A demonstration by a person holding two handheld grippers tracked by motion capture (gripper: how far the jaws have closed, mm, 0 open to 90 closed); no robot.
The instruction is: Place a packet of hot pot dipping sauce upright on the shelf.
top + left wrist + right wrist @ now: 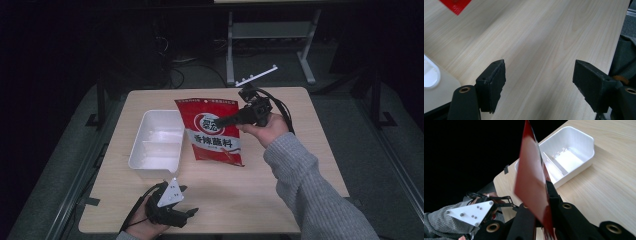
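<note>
Red seasoning pouch (212,131) hangs pinched at its edge in the right hand-held gripper (221,121), lifted off the tabletop (280,185), probably bound for the white tray (156,142). Left hand-held gripper (186,200) rests near the front edge, jaws spread and empty, apparently waiting.

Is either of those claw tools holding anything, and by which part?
The right gripper pinches the flat red foil packet by its right edge. The left gripper is open, holding nothing.

A red seasoning packet (212,131) is held lifted above the wooden table, its printed face turned up toward the high view. A white oval emblem and a white band with dark characters are seen on its front. It is tilted, its lower corner hanging toward the table, just beside the white tray. In the right gripper view it (531,180) is seen edge-on, upright.
</note>
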